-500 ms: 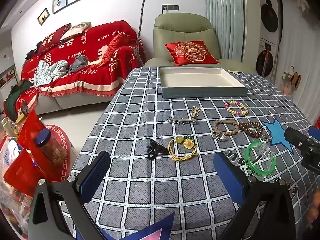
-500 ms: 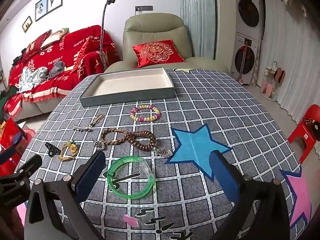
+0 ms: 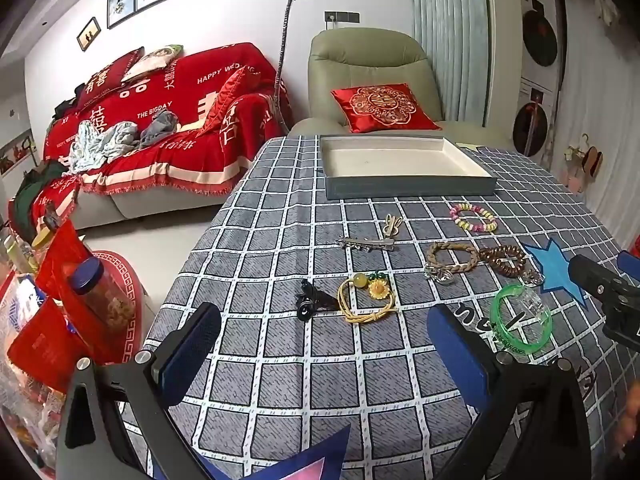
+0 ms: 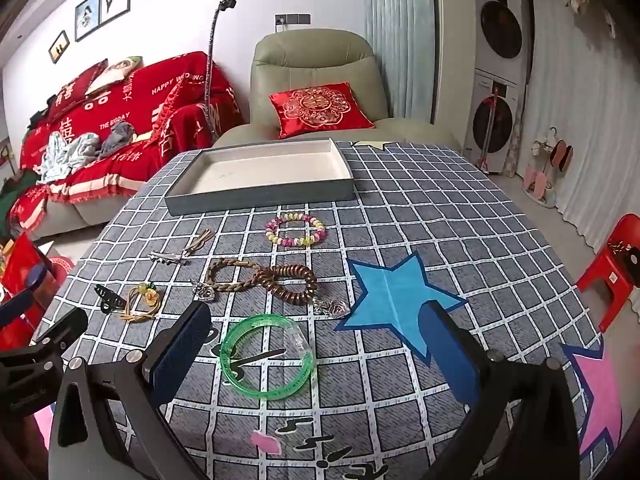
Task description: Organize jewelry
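Jewelry lies scattered on the checked tablecloth point(image 3: 280, 352). A grey tray with a cream floor point(image 3: 408, 190) point(image 4: 260, 198) stands at the far side. Before it lie a pastel bead bracelet point(image 3: 474, 218) point(image 4: 295, 229), a braided bracelet point(image 3: 452, 258) point(image 4: 232, 274), a brown bead bracelet point(image 3: 504, 260) point(image 4: 290, 282), a silver hair clip point(image 3: 366, 243) point(image 4: 170, 257), a yellow sunflower hair tie point(image 3: 366, 296) point(image 4: 142, 300), a black clip point(image 3: 312, 302) point(image 4: 108, 298) and a green bangle point(image 3: 520, 322) point(image 4: 266, 356). My left gripper point(image 3: 320, 356) is open over bare cloth. My right gripper point(image 4: 316, 346) is open, just short of the green bangle.
A green armchair with a red cushion point(image 3: 376, 108) sits behind the table, a red-covered sofa point(image 3: 160, 120) to the left. Bags and a jar point(image 3: 100, 300) crowd the floor at left. A red stool point(image 4: 612, 264) stands at right. Blue star point(image 4: 394, 300) marks the cloth.
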Action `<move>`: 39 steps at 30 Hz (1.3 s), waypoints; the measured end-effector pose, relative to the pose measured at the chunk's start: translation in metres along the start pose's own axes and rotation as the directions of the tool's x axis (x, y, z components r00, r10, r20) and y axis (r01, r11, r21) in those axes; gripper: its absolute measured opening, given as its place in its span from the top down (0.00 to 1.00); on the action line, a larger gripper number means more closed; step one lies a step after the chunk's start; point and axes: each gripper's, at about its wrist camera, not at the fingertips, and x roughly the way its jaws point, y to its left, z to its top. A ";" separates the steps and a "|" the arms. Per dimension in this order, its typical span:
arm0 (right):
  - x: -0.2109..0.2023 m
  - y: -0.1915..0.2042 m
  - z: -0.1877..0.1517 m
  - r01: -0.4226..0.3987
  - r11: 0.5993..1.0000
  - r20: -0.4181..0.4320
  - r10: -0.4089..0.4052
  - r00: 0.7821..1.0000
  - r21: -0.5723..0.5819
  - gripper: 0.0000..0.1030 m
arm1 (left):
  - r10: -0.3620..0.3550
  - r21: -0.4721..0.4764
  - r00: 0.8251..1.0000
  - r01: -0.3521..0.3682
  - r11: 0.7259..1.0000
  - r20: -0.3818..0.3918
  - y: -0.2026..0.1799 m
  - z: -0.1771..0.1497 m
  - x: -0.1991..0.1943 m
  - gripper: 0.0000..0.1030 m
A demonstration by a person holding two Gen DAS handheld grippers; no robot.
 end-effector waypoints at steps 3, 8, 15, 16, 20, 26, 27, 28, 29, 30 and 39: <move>0.001 0.001 0.000 -0.008 1.000 0.007 0.008 1.000 -0.006 0.00 | -0.003 0.002 1.000 0.003 1.000 -0.001 0.000 0.000 -0.001 0.00; 0.000 0.001 0.001 -0.011 1.000 0.010 0.011 1.000 -0.005 0.00 | -0.004 0.001 1.000 0.004 1.000 -0.002 0.000 -0.001 -0.001 0.00; -0.002 0.002 0.001 -0.012 1.000 0.015 0.012 1.000 -0.003 0.00 | -0.006 -0.001 1.000 0.006 1.000 -0.006 -0.001 -0.001 0.000 0.00; -0.002 0.002 0.001 -0.012 1.000 0.015 0.012 1.000 -0.004 0.00 | -0.006 -0.001 1.000 0.006 1.000 -0.006 -0.001 -0.001 0.000 0.00; -0.002 0.001 0.002 -0.013 1.000 0.015 0.013 1.000 -0.003 0.00 | -0.007 -0.002 1.000 0.007 1.000 -0.008 -0.001 -0.001 0.000 0.00; -0.001 0.002 0.001 -0.010 1.000 0.016 0.010 1.000 -0.003 0.00 | -0.006 -0.012 1.000 0.006 1.000 -0.009 0.002 -0.002 0.000 0.00; -0.001 0.002 0.001 -0.011 1.000 0.016 0.011 1.000 -0.002 0.00 | -0.006 -0.013 1.000 0.005 1.000 -0.011 0.003 -0.002 0.001 0.00; -0.001 0.001 0.001 -0.011 1.000 0.016 0.011 1.000 0.000 0.00 | -0.006 -0.015 1.000 0.005 1.000 -0.012 0.003 -0.003 0.001 0.00; -0.001 0.002 0.001 -0.011 1.000 0.016 0.011 1.000 -0.002 0.00 | -0.006 -0.017 1.000 0.005 1.000 -0.014 0.004 -0.002 0.002 0.00; -0.001 0.002 0.001 -0.011 1.000 0.015 0.011 1.000 -0.003 0.00 | -0.006 -0.019 1.000 0.005 1.000 -0.016 0.004 -0.002 0.002 0.00; -0.002 0.002 0.001 -0.013 1.000 0.015 0.014 1.000 -0.006 0.00 | -0.007 -0.023 1.000 0.007 1.000 -0.021 0.006 -0.003 0.003 0.00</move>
